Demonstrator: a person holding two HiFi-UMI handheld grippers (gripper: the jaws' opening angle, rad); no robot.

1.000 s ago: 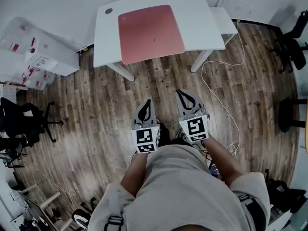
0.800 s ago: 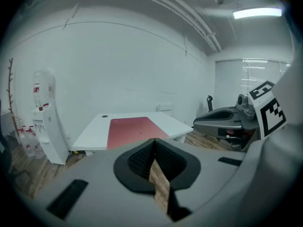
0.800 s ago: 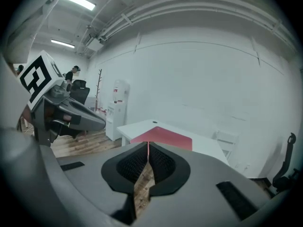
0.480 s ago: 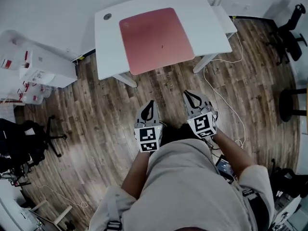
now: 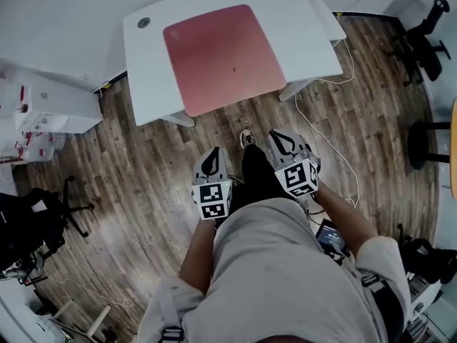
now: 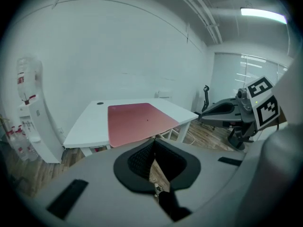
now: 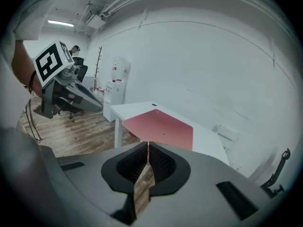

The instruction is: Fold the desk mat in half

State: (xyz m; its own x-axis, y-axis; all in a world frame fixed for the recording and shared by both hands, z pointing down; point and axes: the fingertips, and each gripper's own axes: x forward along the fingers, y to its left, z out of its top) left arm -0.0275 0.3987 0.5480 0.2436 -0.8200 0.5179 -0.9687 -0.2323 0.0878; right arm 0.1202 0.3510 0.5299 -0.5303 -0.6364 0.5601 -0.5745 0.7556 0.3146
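Note:
A pink desk mat (image 5: 223,54) lies flat and unfolded on a white desk (image 5: 143,77); it also shows in the left gripper view (image 6: 135,122) and the right gripper view (image 7: 161,125). My left gripper (image 5: 212,158) and right gripper (image 5: 280,139) hang over the wooden floor, well short of the desk's near edge. Both are shut with nothing between their jaws. In the left gripper view the tips (image 6: 154,142) meet, and so do the tips (image 7: 148,144) in the right gripper view.
A white cable (image 5: 335,156) trails over the floor right of the desk. A white cabinet (image 5: 43,106) stands at the left, black office chairs (image 5: 421,45) at the far right. A round hole (image 5: 143,22) sits in the desk's far left corner.
The person has stepped toward the desk: desk and mat appear larger and closer in the head view. A shoe now shows between the grippers. Both grippers stay shut.

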